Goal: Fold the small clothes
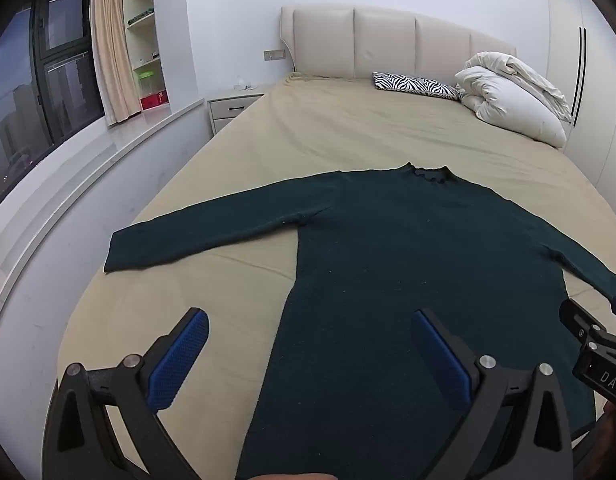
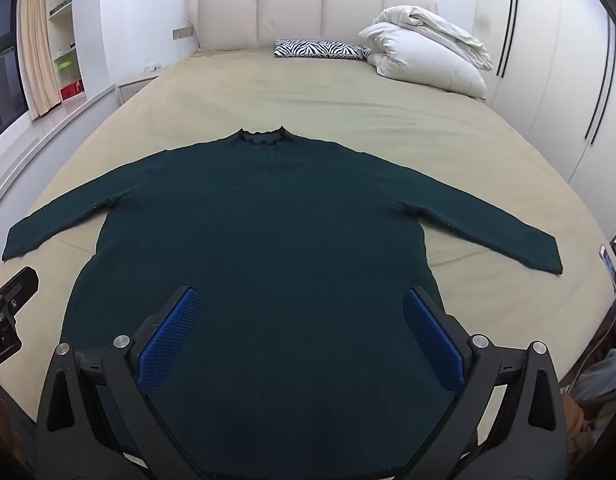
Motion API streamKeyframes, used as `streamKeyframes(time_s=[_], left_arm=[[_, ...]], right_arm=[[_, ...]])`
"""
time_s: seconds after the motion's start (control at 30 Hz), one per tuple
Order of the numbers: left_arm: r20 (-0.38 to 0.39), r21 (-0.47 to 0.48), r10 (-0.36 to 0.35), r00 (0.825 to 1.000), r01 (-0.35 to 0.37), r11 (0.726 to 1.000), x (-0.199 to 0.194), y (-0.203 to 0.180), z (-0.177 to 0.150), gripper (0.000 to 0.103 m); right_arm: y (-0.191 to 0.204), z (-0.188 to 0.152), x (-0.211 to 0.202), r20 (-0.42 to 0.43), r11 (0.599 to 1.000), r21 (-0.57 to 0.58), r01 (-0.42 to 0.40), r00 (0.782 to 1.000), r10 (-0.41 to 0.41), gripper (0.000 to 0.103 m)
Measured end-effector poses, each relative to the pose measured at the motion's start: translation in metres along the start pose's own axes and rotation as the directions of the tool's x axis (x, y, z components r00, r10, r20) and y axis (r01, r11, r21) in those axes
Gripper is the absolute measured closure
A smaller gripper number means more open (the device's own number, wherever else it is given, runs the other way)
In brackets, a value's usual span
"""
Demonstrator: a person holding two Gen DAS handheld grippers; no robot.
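- Grippers, two: your left gripper [image 1: 308, 344] and your right gripper [image 2: 301, 320], both with jaws spread wide and nothing between the blue pads; each hangs above the lower body of the garment, tilted down toward it, touching no cloth that you can see
- Sweater, one: a dark green long-sleeved sweater [image 2: 263, 216] lies flat on the beige bed sheet [image 2: 308, 92], ruffled collar [image 2: 263, 136] pointing away from you toward the headboard [image 2: 291, 8], hem toward you and hidden under the tools
- Long axis: collar to hem runs straight ahead of both grippers; the sleeves run across it, spread out to either side
- Sleeves, two: the left sleeve [image 1: 203, 236] ends ahead and to the left of your left gripper, well apart from it; the right sleeve [image 2: 480, 224] ends ahead and to the right of your right gripper
- Nearer hand: left gripper for the left sleeve, right gripper for the right sleeve; the right gripper sits more squarely over the body, the left one straddles its left edge
- Judgement: no fold yet made; a sleeve brought inward across the body looks the likely first step
- Other items, counted: one zebra-print pillow [image 2: 320, 49], one rolled white duvet [image 2: 424, 52], both at the far end, well apart from the sweater; one nightstand [image 1: 233, 110] beside the bed
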State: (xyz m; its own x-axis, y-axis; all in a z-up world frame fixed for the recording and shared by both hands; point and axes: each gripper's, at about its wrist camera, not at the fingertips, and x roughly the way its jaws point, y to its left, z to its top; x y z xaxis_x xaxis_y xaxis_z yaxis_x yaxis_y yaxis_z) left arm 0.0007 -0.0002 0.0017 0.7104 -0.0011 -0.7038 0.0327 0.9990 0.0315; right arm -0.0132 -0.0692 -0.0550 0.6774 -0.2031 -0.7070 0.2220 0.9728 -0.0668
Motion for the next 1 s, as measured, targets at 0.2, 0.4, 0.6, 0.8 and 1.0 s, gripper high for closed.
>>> streamKeyframes(time_s=[0.2, 0.4, 0.6, 0.8, 1.0], left_arm=[[-0.001, -0.004, 0.006, 1.0, -0.006, 1.0, -0.002, 0.002, -0.003, 0.0], [0.0, -0.006, 0.008, 1.0, -0.008, 1.0, -0.003, 0.002, -0.005, 0.0], [0.001, -0.007, 0.011, 1.0, -0.011, 1.0, -0.004, 0.003, -0.006, 0.0], [0.0, -0.01, 0.014, 1.0, -0.014, 1.0, -0.004, 0.002, -0.008, 0.0], [0.0, -0.009, 0.014, 1.0, -0.014, 1.0, -0.004, 0.003, -0.008, 0.0]], right_arm=[[0.002, 0.0, 0.003, -0.007, 1.0, -0.006, 0.004, 1.0, -0.004, 0.0], [0.003, -0.001, 0.004, -0.016, 1.0, -0.008, 0.006, 1.0, -0.006, 0.0], [0.005, -0.003, 0.003, -0.025, 1.0, -0.015, 0.01, 1.0, -0.01, 0.0], [0.005, -0.004, 0.003, -0.025, 1.0, -0.015, 0.01, 1.0, -0.01, 0.0], [0.006, -0.004, 0.002, -0.024, 1.0, -0.014, 0.009, 1.0, -0.009, 0.0]])
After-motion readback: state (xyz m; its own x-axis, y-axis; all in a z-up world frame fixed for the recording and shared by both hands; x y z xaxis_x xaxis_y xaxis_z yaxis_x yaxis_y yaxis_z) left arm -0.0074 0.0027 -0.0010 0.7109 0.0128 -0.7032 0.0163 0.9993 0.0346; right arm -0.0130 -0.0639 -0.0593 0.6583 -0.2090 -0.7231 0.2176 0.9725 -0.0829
